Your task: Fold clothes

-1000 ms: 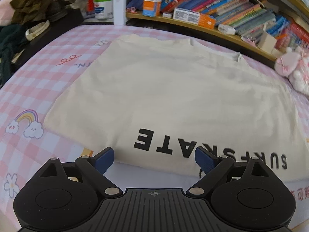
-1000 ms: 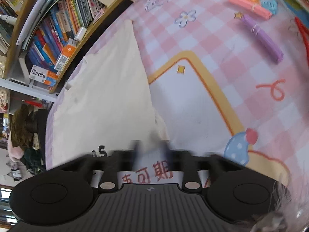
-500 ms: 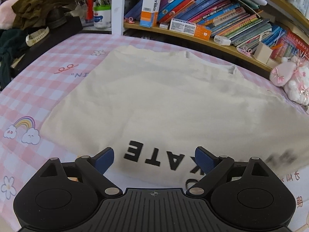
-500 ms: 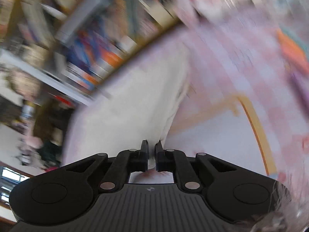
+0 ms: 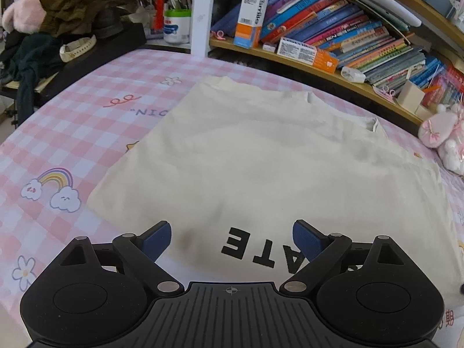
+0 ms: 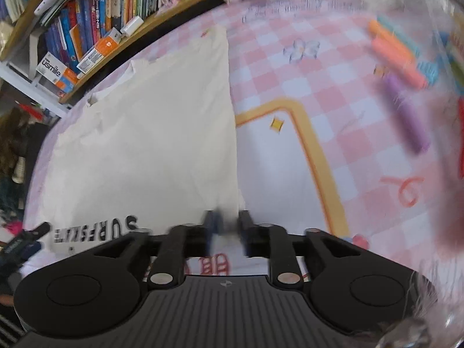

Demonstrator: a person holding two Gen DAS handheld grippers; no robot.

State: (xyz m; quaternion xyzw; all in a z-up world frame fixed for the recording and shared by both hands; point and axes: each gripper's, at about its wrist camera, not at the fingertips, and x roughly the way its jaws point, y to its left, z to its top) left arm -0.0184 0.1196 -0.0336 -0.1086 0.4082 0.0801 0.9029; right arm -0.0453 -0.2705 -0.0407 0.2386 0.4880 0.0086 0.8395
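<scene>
A cream T-shirt (image 5: 261, 168) with black lettering lies flat on the pink checked bed sheet (image 5: 72, 133). My left gripper (image 5: 232, 235) is open and empty, its blue pads over the shirt's near hem by the letters. In the right wrist view the same shirt (image 6: 150, 133) fills the left half. My right gripper (image 6: 227, 226) is at the shirt's near right corner; its fingers are blurred with a narrow gap, and a bit of cream cloth shows just above them. Whether it grips the cloth I cannot tell.
A bookshelf (image 5: 333, 43) full of books runs along the far edge of the bed. Dark clothes (image 5: 72, 8) pile at the far left. A pink plush toy (image 5: 440, 133) sits at the far right. Coloured crayon prints (image 6: 397, 55) mark the sheet right of the shirt.
The left gripper has shifted left along the hem, staying open. The right gripper, shut half a second ago, now shows a small gap, and the shirt's right side lies flat again.
</scene>
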